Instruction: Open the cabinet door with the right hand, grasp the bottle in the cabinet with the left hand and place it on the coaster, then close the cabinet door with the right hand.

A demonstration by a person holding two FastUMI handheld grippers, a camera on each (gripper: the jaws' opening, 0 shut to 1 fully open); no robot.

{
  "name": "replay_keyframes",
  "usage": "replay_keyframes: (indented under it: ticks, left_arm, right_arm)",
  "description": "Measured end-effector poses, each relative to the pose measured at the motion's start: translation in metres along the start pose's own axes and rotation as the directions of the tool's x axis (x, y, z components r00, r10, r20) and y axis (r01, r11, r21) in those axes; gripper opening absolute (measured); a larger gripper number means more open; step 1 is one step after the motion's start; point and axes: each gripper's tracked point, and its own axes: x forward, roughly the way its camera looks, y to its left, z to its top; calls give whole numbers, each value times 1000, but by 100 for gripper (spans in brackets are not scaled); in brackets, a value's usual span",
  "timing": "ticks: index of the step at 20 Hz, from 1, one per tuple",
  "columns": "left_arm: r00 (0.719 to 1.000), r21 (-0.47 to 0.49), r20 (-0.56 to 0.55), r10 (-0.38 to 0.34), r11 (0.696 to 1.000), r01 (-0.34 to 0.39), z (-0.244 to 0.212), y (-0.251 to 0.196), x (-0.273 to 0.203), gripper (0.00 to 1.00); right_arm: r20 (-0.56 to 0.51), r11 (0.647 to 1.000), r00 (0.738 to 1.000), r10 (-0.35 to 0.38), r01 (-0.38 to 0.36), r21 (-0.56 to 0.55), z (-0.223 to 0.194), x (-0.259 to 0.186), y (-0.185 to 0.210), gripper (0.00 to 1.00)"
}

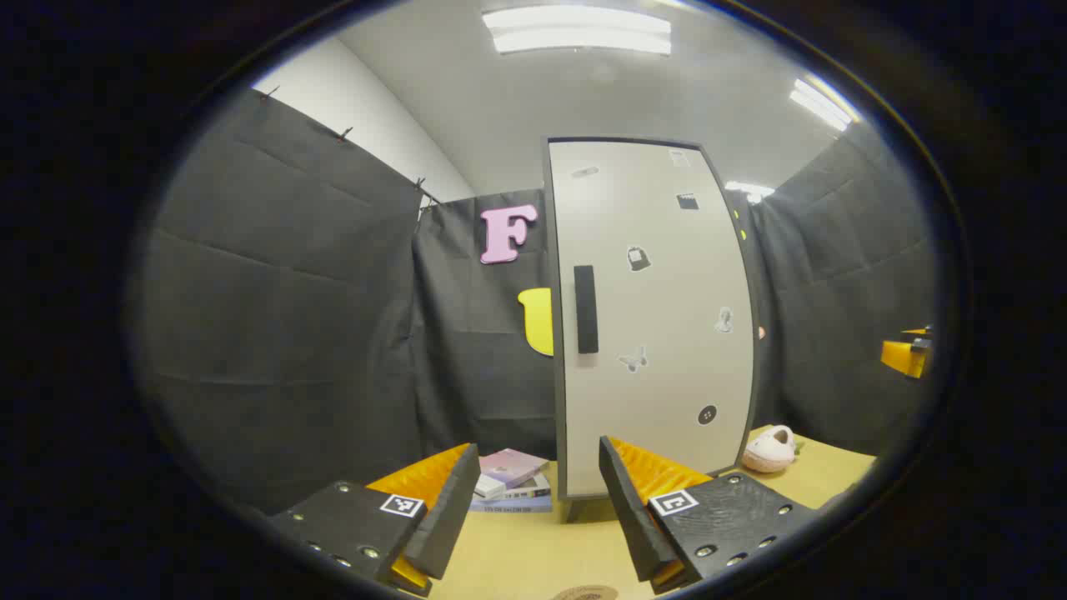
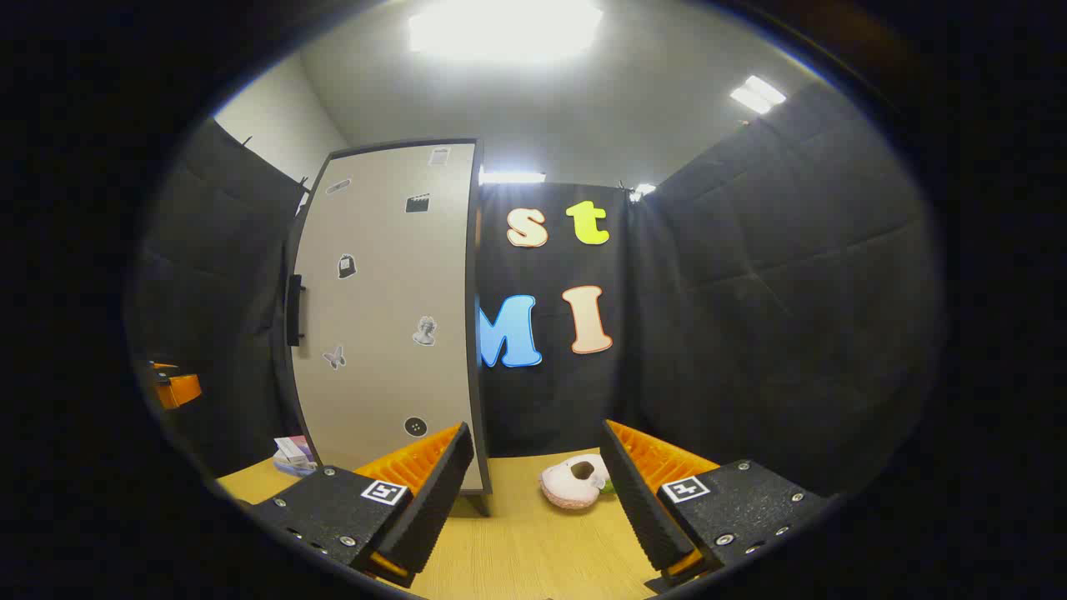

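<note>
So the cabinet [image 1: 650,317] is standing upright on the wooden table [image 1: 533,550], door fully closed. It's a tall pale grey-white panel with a dark frame around the edge, and a dark vertical bar handle [image 1: 586,309] sits close to its left edge, about halfway up. The door's got a bunch of little stickers scattered over it: a butterfly, a small bust, a round dark button shape low down, a few others too small to make out. The bottle would be behind that door, so I can't tell anything about it. At the very bottom of the left gripper view there's a sliver of a round brownish coaster [image 1: 585,593] on the table, in front of the cabinet.

The left gripper [image 1: 538,508] has its jaws spread wide with nothing between them, pointed pretty much straight at the cabinet's lower left corner. The right gripper [image 2: 533,500] is the same deal, jaws released and empty, hovering over the table off to the cabinet's right side.

Other stuff: a small stack of books [image 1: 513,482] on the table just left of the cabinet base, and a pale pink fuzzy slipper [image 2: 573,482] lying on the table to the cabinet's right.
</note>
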Motion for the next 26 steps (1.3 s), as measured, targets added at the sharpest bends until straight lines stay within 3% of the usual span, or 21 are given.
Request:
replay_keyframes:
  ticks: [26]
  left_arm:
    - [999, 38, 19, 34, 999, -35, 3, 25, -14, 85]
  right_arm:
    - [-5, 995, 995, 98, -98, -31, 4, 13, 48, 95]
